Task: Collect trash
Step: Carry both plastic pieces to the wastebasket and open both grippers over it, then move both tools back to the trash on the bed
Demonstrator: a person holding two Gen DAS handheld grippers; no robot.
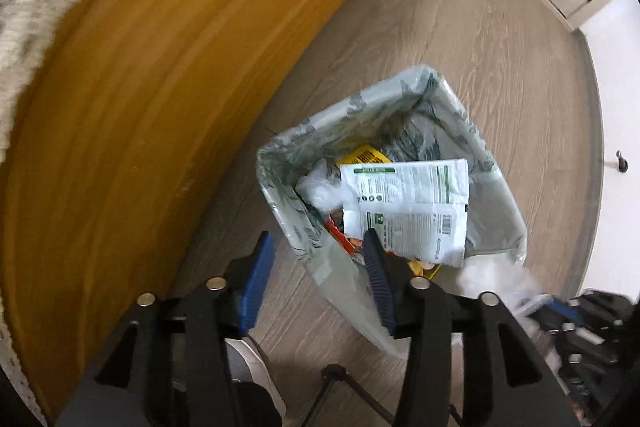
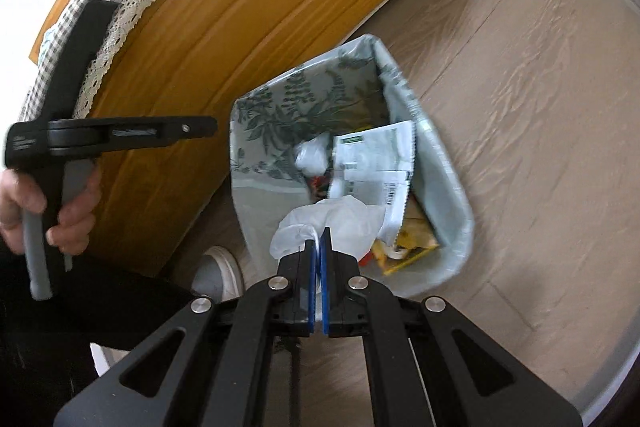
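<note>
Wrapper (image 1: 412, 203) already in lined bin (image 1: 280, 179); left gripper (image 1: 316, 259) jaws apart, empty. Right gripper (image 2: 318, 239) clamped crumpled white plastic (image 2: 332, 223) above bin; drop pending.

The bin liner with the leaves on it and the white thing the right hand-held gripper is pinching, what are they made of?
Bin liner: looks like thin plastic film, slightly glossy and see-through, with printed green leaves; it wrinkles and folds over the rim.
White thing: probably soft, thin plastic, like a crumpled bag or glove; it is translucent and bunches where the right hand-held gripper pinches it. It could be tissue; blur leaves that open.
</note>
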